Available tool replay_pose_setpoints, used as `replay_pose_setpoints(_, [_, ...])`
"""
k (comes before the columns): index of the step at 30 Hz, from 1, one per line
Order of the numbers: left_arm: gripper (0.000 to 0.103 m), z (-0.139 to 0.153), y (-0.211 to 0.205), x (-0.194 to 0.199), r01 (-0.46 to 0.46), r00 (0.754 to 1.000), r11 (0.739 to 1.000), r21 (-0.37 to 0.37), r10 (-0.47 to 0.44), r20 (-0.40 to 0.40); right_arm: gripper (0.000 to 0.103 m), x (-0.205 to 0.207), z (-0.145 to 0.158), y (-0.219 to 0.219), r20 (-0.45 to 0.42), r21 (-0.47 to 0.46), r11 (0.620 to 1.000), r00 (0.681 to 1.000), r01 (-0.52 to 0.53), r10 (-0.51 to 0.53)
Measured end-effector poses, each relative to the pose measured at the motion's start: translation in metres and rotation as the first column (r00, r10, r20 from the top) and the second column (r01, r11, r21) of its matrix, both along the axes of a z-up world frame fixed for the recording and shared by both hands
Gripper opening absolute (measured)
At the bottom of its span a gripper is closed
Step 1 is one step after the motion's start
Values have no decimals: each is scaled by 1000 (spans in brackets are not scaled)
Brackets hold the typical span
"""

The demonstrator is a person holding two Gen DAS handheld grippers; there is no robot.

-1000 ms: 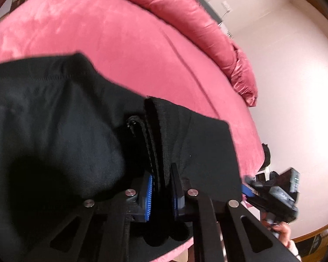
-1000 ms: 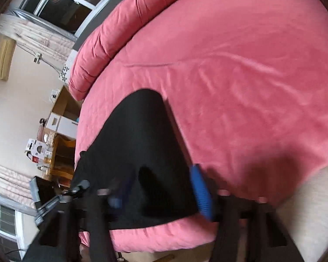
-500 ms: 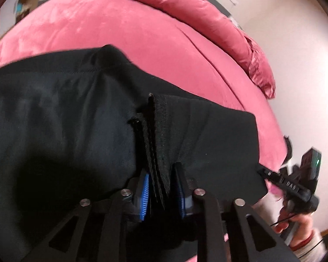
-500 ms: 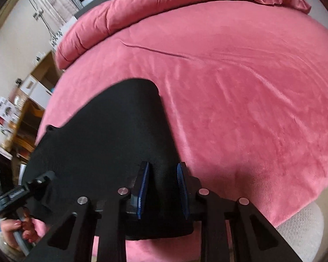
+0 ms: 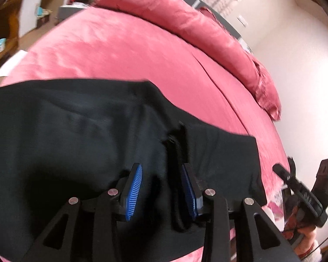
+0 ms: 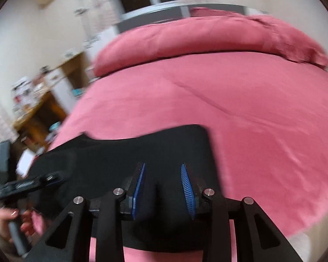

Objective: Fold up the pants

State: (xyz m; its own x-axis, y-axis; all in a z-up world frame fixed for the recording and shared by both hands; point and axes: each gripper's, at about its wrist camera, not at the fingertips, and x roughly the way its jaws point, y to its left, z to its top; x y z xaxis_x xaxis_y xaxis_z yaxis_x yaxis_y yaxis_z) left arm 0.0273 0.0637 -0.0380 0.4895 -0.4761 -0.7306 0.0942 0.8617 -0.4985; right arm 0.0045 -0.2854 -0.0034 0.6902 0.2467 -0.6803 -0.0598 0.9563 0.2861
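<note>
Both grippers have let go since half a second ago: the left gripper [image 5: 161, 187], which was pinching a thick bunched edge of the pants [image 5: 65, 131], now has its blue pads spread, with that bunched edge loose between them, closer to the right pad. The right gripper [image 6: 163, 187] is likewise spread over flat black cloth and pinches nothing. The pants [image 6: 124, 152] lie on the pink bed [image 6: 251, 109], along its near edge, with their long axis running side to side across both views. They sit directly under and ahead of both grippers. Judging by this, a fold has just been laid down, and the next grasp would probably start from the near edge, which each gripper reaches equally well.
</note>
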Motion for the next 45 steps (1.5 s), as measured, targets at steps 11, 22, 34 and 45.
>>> replay_pose_setpoints(11, [48,8,132,-13,-342,940,939,36,342,-4,34,36,-65,76,-180,6,973,957,-231,229])
replay_pose_setpoints(22, [67,-22,249,-7,-447,879,894,37,446,-169,34,33,-65,71,-169,90,976,963,-197,210])
replay_pose_setpoints(34, [67,-63,251,-4,-364,886,931,-15,341,-314,35,29,-65,67,-165,94,976,964,-195,208])
replay_pose_setpoints(45, [14,-30,243,-20,-404,894,915,17,398,-205,35,27,-65,58,-160,132,975,966,-181,201])
